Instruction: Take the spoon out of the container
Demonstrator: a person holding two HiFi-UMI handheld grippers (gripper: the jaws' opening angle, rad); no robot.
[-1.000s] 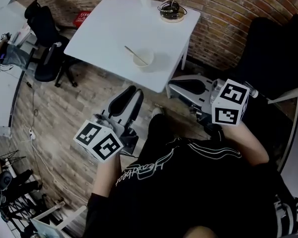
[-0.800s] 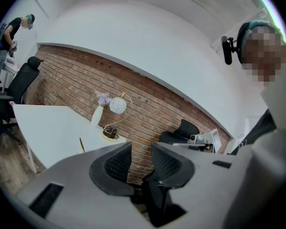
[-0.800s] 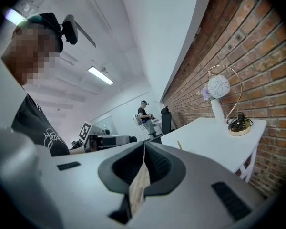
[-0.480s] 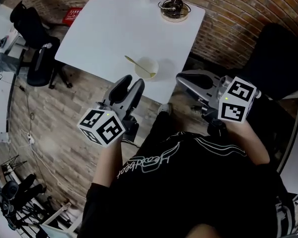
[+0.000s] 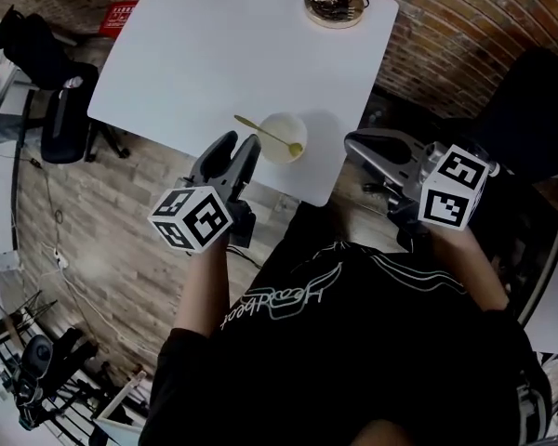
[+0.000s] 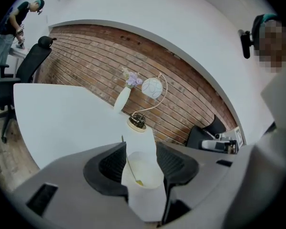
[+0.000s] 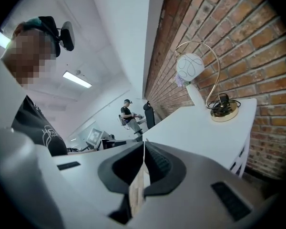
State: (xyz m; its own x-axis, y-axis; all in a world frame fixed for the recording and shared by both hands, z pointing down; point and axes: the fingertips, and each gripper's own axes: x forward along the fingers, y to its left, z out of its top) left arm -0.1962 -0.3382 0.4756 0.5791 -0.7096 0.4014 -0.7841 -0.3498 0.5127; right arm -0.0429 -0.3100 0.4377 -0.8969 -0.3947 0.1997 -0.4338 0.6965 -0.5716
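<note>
left gripper (image 5: pixel 240 142): jaws just opening wide, empty, container (image 5: pixel 286 126) ahead | right gripper (image 5: pixel 353 143): jaws pressed together

In front of you stands a white table (image 5: pixel 214 54), its far end close to a red brick wall (image 6: pixel 86 51). A lamp (image 5: pixel 335 3) with a gold base and a white vase (image 6: pixel 121 100) stand at that far end. The floor (image 5: pixel 102 230) is laid in a pale plank pattern. A black office chair (image 5: pixel 46 82) stands to your left. A ceiling light (image 7: pixel 77 79) is lit on the white ceiling.
</note>
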